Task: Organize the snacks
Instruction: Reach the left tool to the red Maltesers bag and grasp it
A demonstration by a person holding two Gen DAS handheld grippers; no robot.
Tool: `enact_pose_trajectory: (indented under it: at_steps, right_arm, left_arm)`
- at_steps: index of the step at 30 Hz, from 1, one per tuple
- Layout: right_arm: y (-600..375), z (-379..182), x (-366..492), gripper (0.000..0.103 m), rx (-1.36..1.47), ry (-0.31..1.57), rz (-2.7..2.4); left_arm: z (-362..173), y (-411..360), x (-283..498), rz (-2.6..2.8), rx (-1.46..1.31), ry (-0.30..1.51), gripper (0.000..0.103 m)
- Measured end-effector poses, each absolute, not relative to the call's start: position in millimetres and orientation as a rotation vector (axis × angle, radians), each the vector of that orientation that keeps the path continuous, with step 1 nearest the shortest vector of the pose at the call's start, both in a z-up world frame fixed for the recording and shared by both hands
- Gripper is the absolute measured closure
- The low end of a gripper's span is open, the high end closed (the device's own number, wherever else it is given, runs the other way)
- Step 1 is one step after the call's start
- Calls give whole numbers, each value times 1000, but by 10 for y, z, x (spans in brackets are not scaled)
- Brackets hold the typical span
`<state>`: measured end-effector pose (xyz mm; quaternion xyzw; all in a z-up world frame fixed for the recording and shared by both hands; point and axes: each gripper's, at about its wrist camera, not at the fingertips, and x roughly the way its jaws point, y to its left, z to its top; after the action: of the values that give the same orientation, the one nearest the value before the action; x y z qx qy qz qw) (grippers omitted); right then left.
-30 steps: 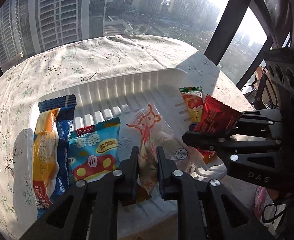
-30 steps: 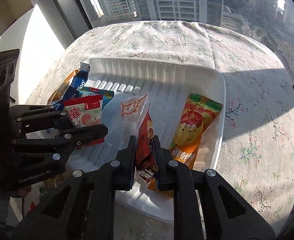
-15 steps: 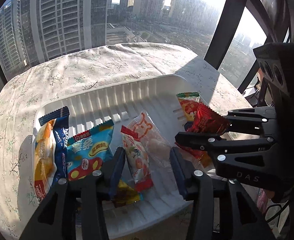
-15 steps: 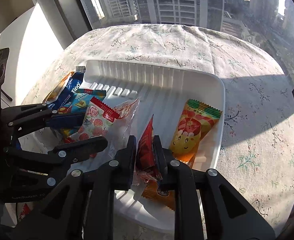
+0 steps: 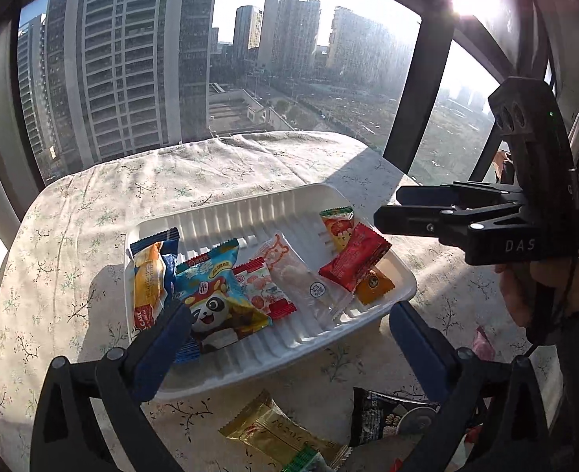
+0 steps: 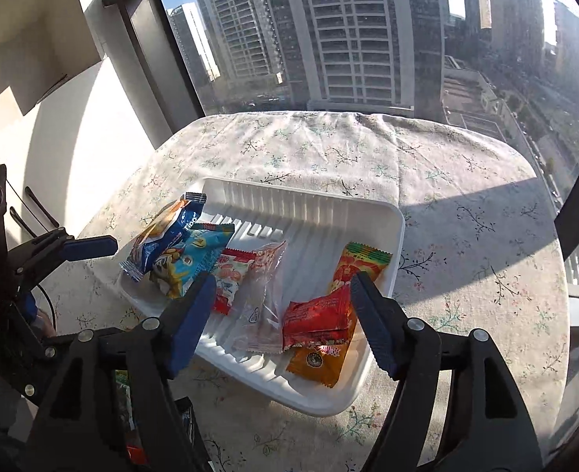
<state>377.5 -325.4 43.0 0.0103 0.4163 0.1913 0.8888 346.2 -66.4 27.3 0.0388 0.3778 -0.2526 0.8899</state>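
Near the white tray (image 5: pixel 250 377), a gold packet (image 5: pixel 277 432) and a black packet (image 5: pixel 383 413) ran off the bottom edge. The orange packet (image 6: pixel 320 362) lay partly hidden under the red packet (image 6: pixel 317 318).

The tray (image 5: pixel 250 212) is plain white with ribbed walls. In it lie a blue-and-orange packet (image 5: pixel 149 271) at its left edge, a light-blue panda packet (image 5: pixel 214 295), a clear wrapper printed with an orange bear (image 5: pixel 289 267) and a red packet (image 5: pixel 354 261). The tablecloth (image 5: pixel 92 216) is cream with green sprigs.
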Motion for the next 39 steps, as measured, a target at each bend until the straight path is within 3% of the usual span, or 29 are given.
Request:
enact_pose_trajectory:
  at_steps: [10, 22, 28, 33, 39]
  right_arm:
    - [-3527, 1005, 2485, 21, 2, 672, 470]
    - [-3461, 541, 888, 19, -107, 675, 580]
    - [-3553, 350, 755, 19, -54, 708, 564]
    - [-3636, 302, 844, 19, -26, 714, 561]
    - [-3617, 231, 941, 19, -15, 738, 564]
  left_arm:
    - [255, -544, 2576, -663, 174, 748, 0]
    - [16, -728, 1916, -876, 478, 798, 1]
    - [-238, -890, 1874, -869, 625, 877, 12]
    - [-371, -886, 1925, -852, 637, 930, 32]
    - [-443, -941, 1883, -867, 666, 954, 44]
